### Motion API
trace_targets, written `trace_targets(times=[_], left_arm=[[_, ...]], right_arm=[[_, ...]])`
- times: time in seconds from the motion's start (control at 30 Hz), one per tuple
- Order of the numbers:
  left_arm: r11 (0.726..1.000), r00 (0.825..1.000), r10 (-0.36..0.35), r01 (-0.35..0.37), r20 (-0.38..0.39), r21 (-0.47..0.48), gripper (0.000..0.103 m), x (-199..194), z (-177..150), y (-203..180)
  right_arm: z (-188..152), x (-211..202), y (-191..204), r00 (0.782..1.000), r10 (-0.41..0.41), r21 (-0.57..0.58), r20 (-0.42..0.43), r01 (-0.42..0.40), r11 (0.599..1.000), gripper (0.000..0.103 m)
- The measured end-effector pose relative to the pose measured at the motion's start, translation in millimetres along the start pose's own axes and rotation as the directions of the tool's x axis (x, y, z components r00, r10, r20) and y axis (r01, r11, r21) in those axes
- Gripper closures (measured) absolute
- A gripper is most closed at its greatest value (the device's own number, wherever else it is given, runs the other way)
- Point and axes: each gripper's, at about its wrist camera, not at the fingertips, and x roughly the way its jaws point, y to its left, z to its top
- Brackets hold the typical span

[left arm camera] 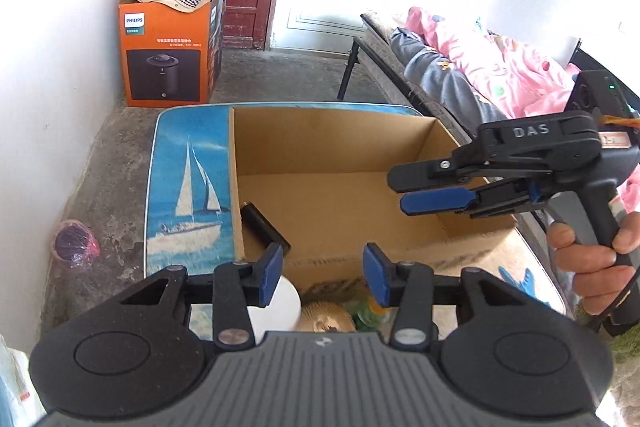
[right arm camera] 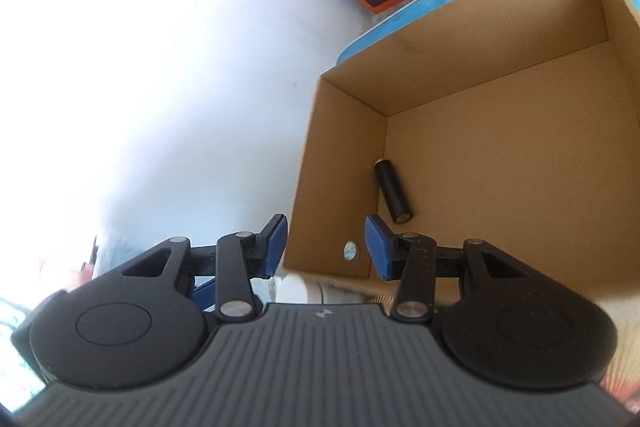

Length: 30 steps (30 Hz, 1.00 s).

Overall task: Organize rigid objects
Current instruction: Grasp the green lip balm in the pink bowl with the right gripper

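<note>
An open cardboard box [left arm camera: 344,131] stands on a table with a blue sailboat print [left arm camera: 188,187]; it also shows in the right wrist view [right arm camera: 500,75]. A black cylinder [right arm camera: 393,191] lies on the box floor near a corner, seen in the left wrist view [left arm camera: 264,225] too. A small round silver disc [right arm camera: 350,251] lies by the box's near wall. My left gripper [left arm camera: 323,277] is open and empty above the box's near edge. My right gripper [right arm camera: 326,247] is open and empty, held over the box's right side [left arm camera: 432,189].
A white round object [left arm camera: 280,307], a tan furry thing [left arm camera: 328,317] and a green item [left arm camera: 368,311] lie on the table before the box. An orange Philips carton [left arm camera: 168,55] with cloth stands on the floor by a red door. A bed with pink bedding [left arm camera: 488,67] is right.
</note>
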Motion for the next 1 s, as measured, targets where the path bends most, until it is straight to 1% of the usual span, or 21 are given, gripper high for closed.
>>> trace_targets(times=[0.1,0.17,0.23,0.27,0.3,0.37,0.43,0.47,0.53,0.6,0.67,0.93,1.0], left_arm=[[0.999,0.999,-0.049,0.049,-0.021,-0.003,0.056,-7,-34,-9],[0.997,0.996,-0.077,0.077,-0.044,-0.002,0.056,-5,-55,-16],[0.995,0.992,-0.101,0.102,-0.08,0.006,0.056,-2,-82,-28],[0.994,0.989,-0.111,0.112,-0.095,0.007,0.056,2,-91,-32],[0.993,0.985,-0.119,0.121,-0.122,0.007,0.057,8,-102,-36],[0.992,0.981,-0.122,0.125,-0.154,0.01,0.058,22,-113,-40],[0.994,0.982,-0.094,0.101,-0.166,0.036,0.06,32,-121,-47],[0.994,0.982,-0.087,0.097,-0.165,0.049,0.062,35,-122,-50],[0.994,0.984,-0.076,0.088,-0.161,0.069,0.062,43,-125,-54],[0.993,0.986,-0.072,0.085,-0.152,0.082,0.062,46,-125,-57],[0.994,0.988,-0.053,0.067,-0.145,0.089,0.062,50,-124,-58],[0.995,0.983,-0.005,0.022,-0.183,0.093,0.07,71,-123,-55],[0.996,0.982,-0.003,0.02,-0.189,0.088,0.07,74,-123,-54]], right_arm=[[-44,-26,5,1.0,0.023,-0.1,0.013,-0.022,0.995,0.06],[-74,-30,2,1.0,-0.003,-0.147,0.016,0.006,0.989,0.06],[-98,-24,-5,0.999,-0.041,-0.173,0.019,0.044,0.984,0.063],[-109,-1,-14,0.998,-0.059,-0.178,0.013,0.061,0.982,0.064],[-115,3,-18,0.998,-0.067,-0.182,0.007,0.067,0.981,0.066],[-129,17,-25,0.994,-0.109,-0.187,0.01,0.109,0.976,0.069],[-134,27,-30,0.991,-0.133,-0.19,0.01,0.133,0.973,0.075],[-133,42,-33,0.989,-0.145,-0.189,0.006,0.143,0.971,0.076],[-133,53,-35,0.988,-0.153,-0.198,-0.006,0.149,0.969,0.078],[-133,61,-33,0.987,-0.157,-0.214,-0.018,0.15,0.965,0.079],[-132,65,-32,0.986,-0.162,-0.224,-0.03,0.151,0.963,0.08],[-130,84,-37,0.978,-0.193,-0.236,-0.077,0.17,0.957,0.08],[-130,88,-40,0.977,-0.196,-0.229,-0.087,0.172,0.958,0.08]])
